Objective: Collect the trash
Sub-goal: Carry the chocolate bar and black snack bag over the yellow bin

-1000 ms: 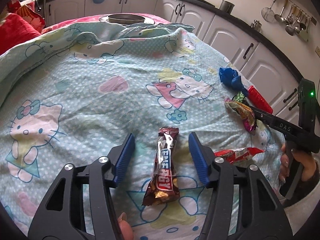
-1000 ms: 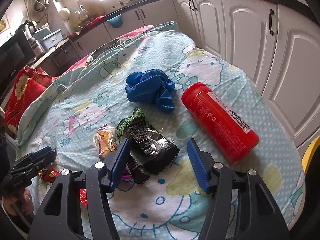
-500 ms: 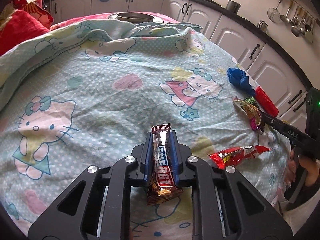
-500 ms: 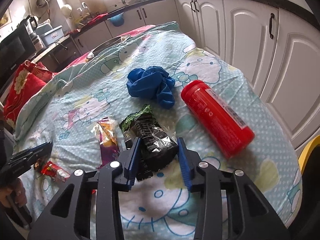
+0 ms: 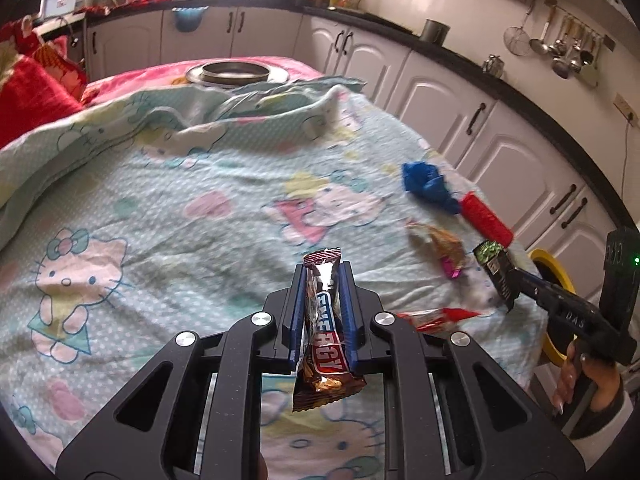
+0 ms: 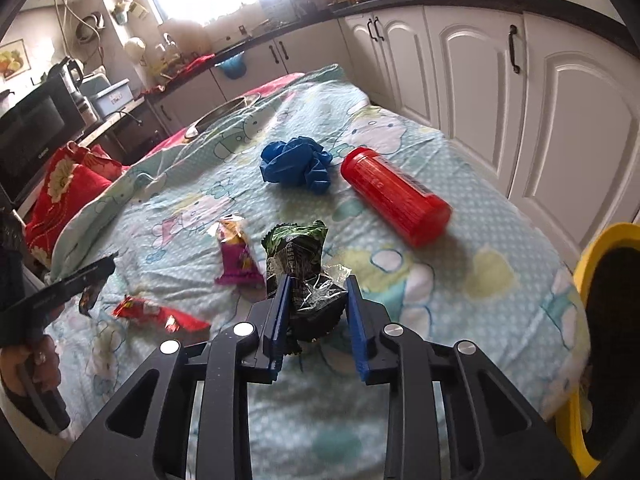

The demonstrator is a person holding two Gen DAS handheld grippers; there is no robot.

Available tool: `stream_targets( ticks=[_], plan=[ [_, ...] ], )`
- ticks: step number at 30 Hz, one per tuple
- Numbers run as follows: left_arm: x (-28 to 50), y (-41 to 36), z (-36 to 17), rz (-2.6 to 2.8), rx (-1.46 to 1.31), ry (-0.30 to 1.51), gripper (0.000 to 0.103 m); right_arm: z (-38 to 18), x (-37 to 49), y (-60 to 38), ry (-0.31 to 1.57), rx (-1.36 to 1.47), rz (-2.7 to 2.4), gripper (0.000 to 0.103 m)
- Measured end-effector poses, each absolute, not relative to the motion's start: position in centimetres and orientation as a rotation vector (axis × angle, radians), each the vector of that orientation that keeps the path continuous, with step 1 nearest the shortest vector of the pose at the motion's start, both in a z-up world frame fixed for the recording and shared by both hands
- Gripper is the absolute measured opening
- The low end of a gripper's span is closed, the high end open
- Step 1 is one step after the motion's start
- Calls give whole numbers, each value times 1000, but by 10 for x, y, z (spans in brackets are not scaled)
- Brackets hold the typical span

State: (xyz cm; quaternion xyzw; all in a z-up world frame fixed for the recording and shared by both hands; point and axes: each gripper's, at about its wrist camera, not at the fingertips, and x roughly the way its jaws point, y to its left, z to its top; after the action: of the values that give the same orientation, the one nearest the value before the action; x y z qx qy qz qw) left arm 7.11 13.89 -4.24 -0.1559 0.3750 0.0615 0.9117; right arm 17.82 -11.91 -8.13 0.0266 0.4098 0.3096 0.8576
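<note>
Kitchen table under pale blue cartoon-cat cloth (image 5: 168, 200), white cabinets beyond. Left gripper (image 5: 323, 312) clamped on brown foil energy-bar wrapper (image 5: 324, 332), lifted off cloth. Right gripper (image 6: 316, 312) closing on crumpled black-and-green snack packet (image 6: 300, 268), near right edge. Blue crumpled glove (image 6: 296, 162) and red cylindrical canister (image 6: 394, 196) lying farther off.

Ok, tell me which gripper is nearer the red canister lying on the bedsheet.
Right. The right gripper, jaws closing on the black-green wrapper, sits just short of the red canister. The left gripper, shut on the energy bar, is farther off, across the sheet.
</note>
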Motion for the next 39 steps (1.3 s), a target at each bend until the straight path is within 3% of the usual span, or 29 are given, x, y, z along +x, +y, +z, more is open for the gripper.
stream_targets(
  ticks=[39],
  plan=[
    [100,-11,8,-145,-150,673,11,-10,126,-227,678,121,588,26]
  ],
)
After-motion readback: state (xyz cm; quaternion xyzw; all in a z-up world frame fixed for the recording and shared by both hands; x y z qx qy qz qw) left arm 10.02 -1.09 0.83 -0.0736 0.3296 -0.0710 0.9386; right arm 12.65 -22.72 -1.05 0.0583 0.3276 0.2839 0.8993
